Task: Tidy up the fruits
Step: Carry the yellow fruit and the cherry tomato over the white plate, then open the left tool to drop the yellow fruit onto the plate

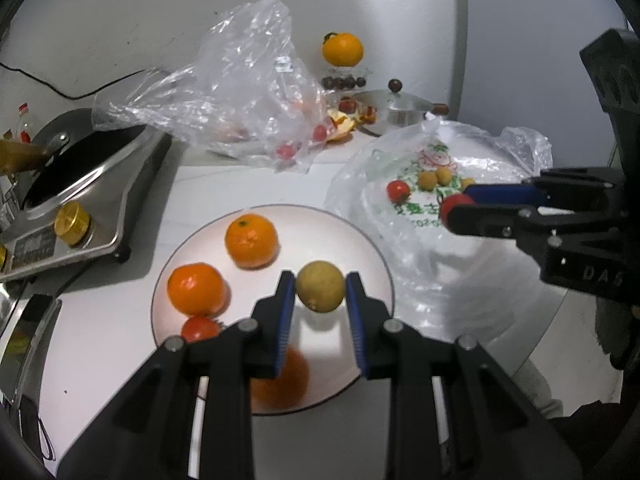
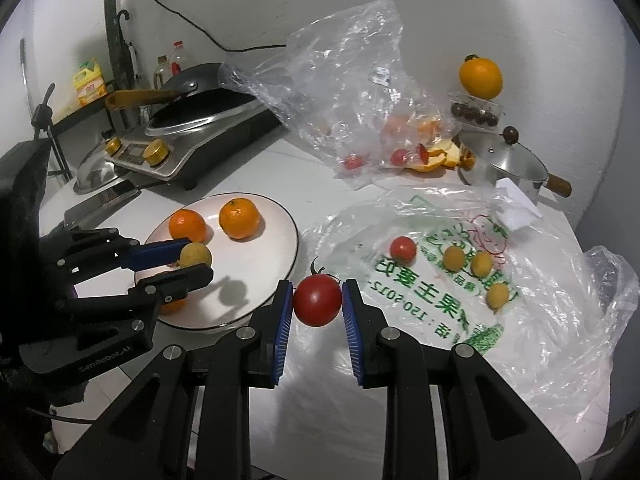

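My left gripper point(image 1: 321, 286) is shut on a small yellow-green fruit point(image 1: 320, 285) and holds it above the white plate point(image 1: 360, 240). Two oranges point(image 1: 251, 240) point(image 1: 195, 289) and a red tomato point(image 1: 199, 328) lie on that plate, and a third orange point(image 1: 286, 380) shows blurred under my left fingers. My right gripper point(image 2: 317, 300) is shut on a red tomato point(image 2: 317, 299) just right of the plate point(image 2: 276, 240), over the printed plastic bag point(image 2: 440, 300). On the bag rest another tomato point(image 2: 403, 249) and three small yellow fruits point(image 2: 454, 258).
A clear crumpled bag point(image 2: 340, 80) with tomatoes and orange peel lies behind the plate. A cooker with a black pan point(image 2: 200, 112) stands at the left. A steel lidded pot point(image 2: 504, 164) and an orange on a box of dark fruits point(image 2: 480, 74) stand at the back right.
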Action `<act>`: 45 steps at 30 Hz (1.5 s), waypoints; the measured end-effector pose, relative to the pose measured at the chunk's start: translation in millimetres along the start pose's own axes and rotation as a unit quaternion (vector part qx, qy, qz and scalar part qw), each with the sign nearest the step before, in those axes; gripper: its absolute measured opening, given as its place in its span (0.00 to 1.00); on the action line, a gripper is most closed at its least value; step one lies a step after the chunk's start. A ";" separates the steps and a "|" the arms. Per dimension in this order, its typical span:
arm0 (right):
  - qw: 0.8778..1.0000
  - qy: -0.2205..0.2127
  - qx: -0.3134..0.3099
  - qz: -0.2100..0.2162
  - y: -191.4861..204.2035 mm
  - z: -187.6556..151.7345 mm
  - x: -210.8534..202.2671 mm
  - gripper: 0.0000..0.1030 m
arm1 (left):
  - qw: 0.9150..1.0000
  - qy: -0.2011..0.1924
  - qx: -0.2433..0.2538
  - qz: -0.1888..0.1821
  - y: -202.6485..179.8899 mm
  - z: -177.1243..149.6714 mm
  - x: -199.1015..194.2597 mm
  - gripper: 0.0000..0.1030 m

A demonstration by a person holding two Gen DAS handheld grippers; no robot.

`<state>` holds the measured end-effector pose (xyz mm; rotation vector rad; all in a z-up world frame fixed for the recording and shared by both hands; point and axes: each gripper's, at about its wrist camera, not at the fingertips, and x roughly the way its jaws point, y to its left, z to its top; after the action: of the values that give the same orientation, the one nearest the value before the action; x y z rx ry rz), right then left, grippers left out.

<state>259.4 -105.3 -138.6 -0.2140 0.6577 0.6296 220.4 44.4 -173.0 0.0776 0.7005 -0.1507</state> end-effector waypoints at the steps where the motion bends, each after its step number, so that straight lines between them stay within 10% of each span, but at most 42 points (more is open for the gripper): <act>1: 1.000 0.000 0.000 0.001 1.8 0.0 0.3 0.26 | 1.000 0.002 0.001 0.000 1.7 -1.1 0.5 0.26; 26: 1.000 0.014 0.002 0.003 18.6 -4.2 19.4 0.26 | 0.998 0.025 0.016 -0.051 1.5 -15.8 5.5 0.27; 45: 0.999 0.019 -0.022 0.024 51.7 6.0 33.4 0.26 | 1.000 -0.011 -0.018 -0.010 41.1 -21.1 -18.5 0.27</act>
<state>251.5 -46.0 -154.5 -0.2516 0.6874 0.6875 199.7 89.5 -176.3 0.0338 0.6818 -0.1567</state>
